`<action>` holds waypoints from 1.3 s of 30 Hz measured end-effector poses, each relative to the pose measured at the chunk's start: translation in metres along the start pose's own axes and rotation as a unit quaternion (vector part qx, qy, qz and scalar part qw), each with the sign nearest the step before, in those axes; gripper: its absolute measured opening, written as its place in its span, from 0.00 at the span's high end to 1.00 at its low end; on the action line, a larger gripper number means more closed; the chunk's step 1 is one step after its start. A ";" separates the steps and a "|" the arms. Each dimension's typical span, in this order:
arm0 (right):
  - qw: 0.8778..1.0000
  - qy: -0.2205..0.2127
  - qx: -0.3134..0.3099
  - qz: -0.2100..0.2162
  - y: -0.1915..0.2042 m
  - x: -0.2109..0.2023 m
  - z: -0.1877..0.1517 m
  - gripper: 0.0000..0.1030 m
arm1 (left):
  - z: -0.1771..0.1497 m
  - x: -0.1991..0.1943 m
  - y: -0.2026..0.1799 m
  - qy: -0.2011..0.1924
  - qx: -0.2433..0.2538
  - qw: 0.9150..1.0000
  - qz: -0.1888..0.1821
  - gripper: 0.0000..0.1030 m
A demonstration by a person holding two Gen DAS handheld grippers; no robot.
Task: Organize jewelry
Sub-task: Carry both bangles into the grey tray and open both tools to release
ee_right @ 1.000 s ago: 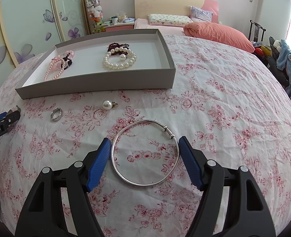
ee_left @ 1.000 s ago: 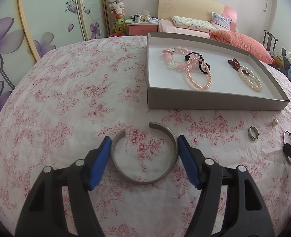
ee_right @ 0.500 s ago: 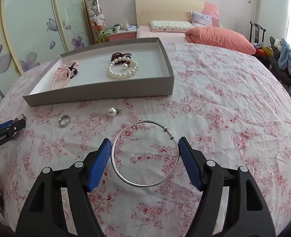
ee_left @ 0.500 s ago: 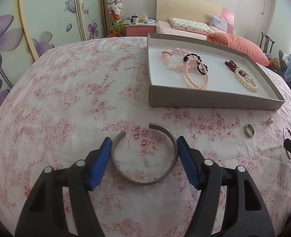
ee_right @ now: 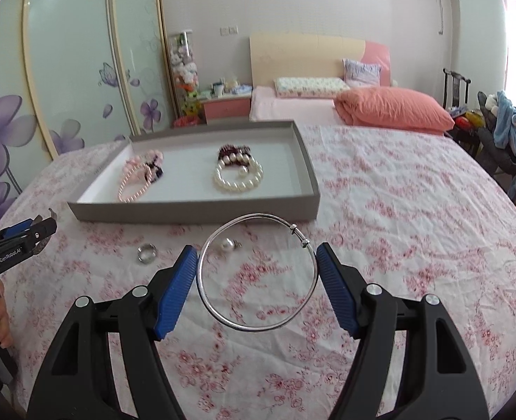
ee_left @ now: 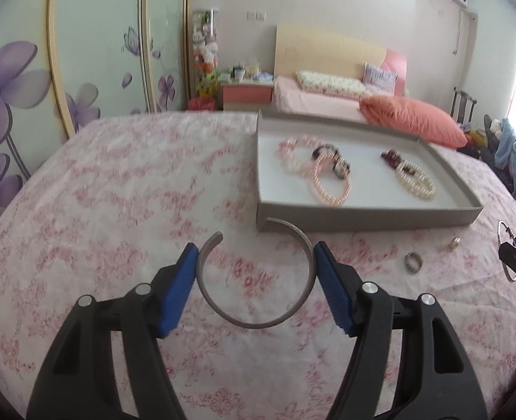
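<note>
Setting: bedroom, floral bedspread over the bed.
Left gripper: clamped across an open grey cuff bangle, held above the bedspread, its gap facing the tray.
Right gripper: clamped across a thin silver bangle, also lifted.
Handling: both look light, stiff and slick; pinching across the widest span suits them, though the cuff may flex and slip.
Tray: just ahead, holding beaded and pearl bracelets.
Loose: ring and pearl pendant on the bedspread.
</note>
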State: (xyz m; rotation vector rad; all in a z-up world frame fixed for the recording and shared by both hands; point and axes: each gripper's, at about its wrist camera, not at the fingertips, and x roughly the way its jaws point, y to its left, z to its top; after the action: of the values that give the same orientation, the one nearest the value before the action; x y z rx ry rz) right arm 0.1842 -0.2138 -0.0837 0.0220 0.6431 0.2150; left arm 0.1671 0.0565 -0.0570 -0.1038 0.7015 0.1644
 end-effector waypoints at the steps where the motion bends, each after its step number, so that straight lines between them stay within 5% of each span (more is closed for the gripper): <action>1: 1.000 -0.008 -0.001 0.003 0.001 -0.002 0.002 0.32 | 0.001 -0.002 -0.002 -0.008 0.002 1.000 0.000 0.36; 19: 0.992 -0.127 -0.014 0.011 0.019 -0.037 0.028 0.32 | 0.021 -0.061 -0.040 -0.158 0.047 0.986 -0.006 0.36; 39: 0.987 -0.158 -0.027 0.019 0.031 -0.033 0.058 0.32 | 0.046 -0.056 -0.059 -0.183 0.055 0.981 -0.018 0.36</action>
State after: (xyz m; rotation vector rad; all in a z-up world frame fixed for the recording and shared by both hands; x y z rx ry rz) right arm 0.1873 -0.1877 -0.0150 0.0169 0.3201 0.2600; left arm 0.1650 -0.0011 0.0164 0.0211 0.3410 0.1059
